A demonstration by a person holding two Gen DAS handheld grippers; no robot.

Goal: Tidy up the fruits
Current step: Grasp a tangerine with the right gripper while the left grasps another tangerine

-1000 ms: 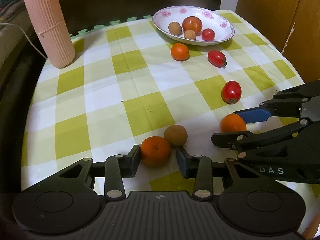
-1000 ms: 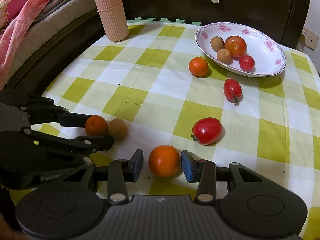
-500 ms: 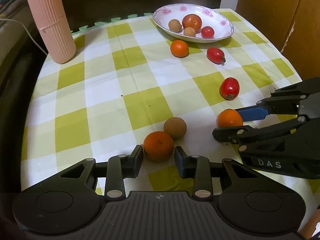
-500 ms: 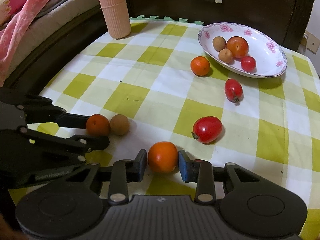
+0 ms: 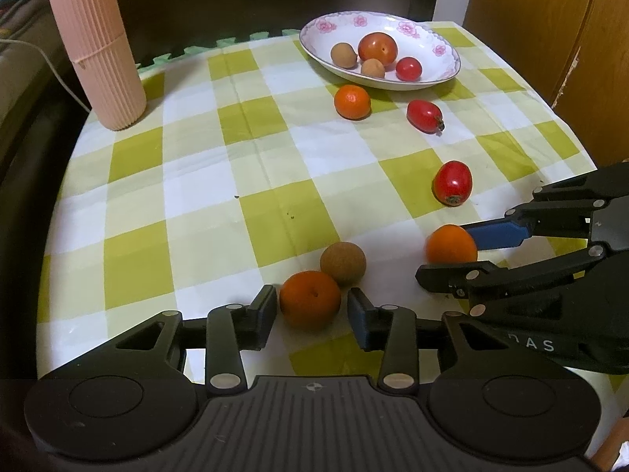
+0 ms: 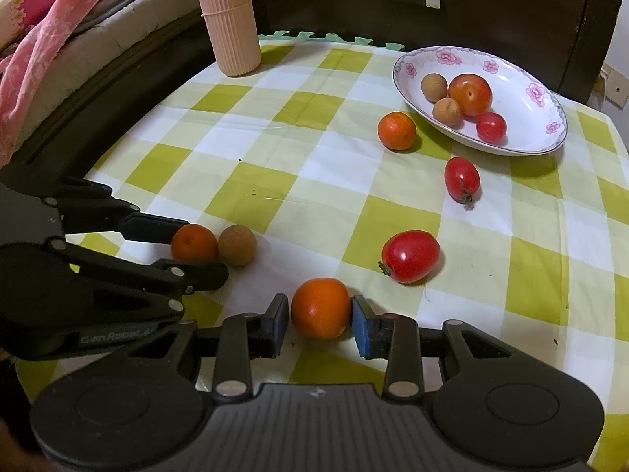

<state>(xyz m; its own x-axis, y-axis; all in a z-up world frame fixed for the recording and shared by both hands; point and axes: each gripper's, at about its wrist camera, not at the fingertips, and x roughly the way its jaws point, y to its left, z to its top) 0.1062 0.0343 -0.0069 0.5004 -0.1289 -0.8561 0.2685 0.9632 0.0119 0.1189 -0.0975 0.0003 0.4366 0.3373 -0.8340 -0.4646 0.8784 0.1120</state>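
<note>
Both grippers have narrowed low over the table, left gripper (image 5: 310,308) and right gripper (image 6: 320,320) each bracketing an orange, slightly open

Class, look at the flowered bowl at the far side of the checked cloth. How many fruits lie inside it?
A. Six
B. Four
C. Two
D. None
B. The bowl holds four fruits: two small brown fruits, one large orange-red fruit and one small red tomato; the other fruits lie on the cloth outside it.
</note>
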